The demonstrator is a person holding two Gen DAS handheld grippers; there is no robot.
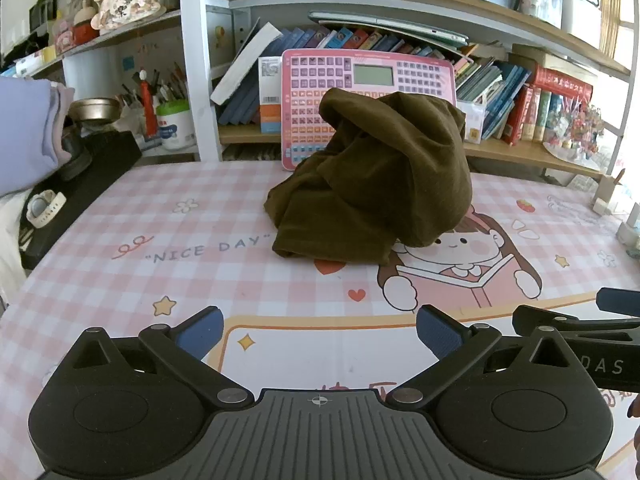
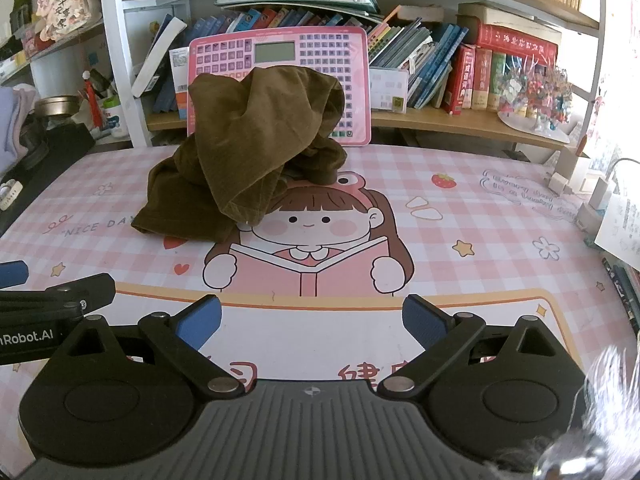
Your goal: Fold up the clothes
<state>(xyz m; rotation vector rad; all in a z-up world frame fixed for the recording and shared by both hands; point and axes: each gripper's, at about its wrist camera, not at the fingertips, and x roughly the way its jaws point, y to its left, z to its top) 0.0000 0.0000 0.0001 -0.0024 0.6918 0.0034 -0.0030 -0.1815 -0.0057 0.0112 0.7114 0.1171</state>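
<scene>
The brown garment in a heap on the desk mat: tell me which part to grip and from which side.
Grip the brown garment at its flat lower hem, the edge nearest the grippers, coming in low from the front. That layer lies spread on the desk mat, while the rest is bunched into a mound leaning against the pink keyboard toy. Both grippers' jaws are open and empty.

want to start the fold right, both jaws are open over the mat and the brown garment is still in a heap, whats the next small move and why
Probably bring the left gripper forward to the near hem of the crumpled brown garment. Both it and the right gripper are open and empty, short of the cloth, which must be spread on the pink desk mat before folding.
</scene>
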